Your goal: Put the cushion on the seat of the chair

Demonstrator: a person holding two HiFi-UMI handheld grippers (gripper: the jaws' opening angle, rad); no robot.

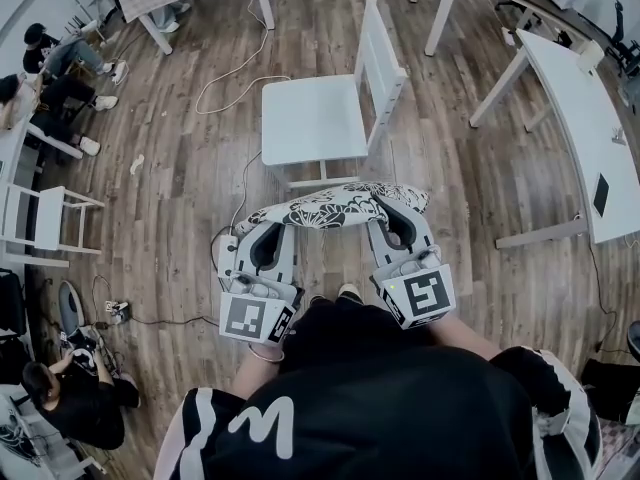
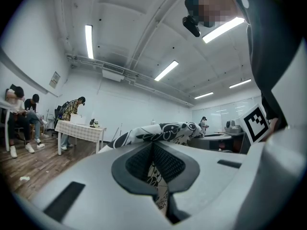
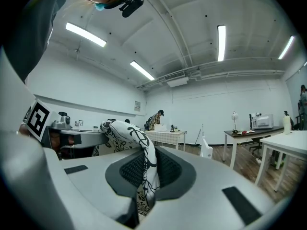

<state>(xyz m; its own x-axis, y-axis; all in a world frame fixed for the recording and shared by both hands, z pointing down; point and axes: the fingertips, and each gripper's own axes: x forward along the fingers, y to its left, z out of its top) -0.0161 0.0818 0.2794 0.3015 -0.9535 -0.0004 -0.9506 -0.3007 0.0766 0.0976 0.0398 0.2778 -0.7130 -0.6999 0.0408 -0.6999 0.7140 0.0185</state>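
Cushion [image 1: 335,208] just before chair [image 1: 312,118], seemingly apart.

I see the cushion [image 1: 335,208] as soft matt cloth with a black and white print. The left tongs [image 1: 268,230] and right tongs [image 1: 398,218] look like smooth matt grey plastic, with dark ribbed pads [image 2: 136,163]. The chair [image 1: 315,118] is smooth and white, and the floor [image 1: 190,158] is wood planks.
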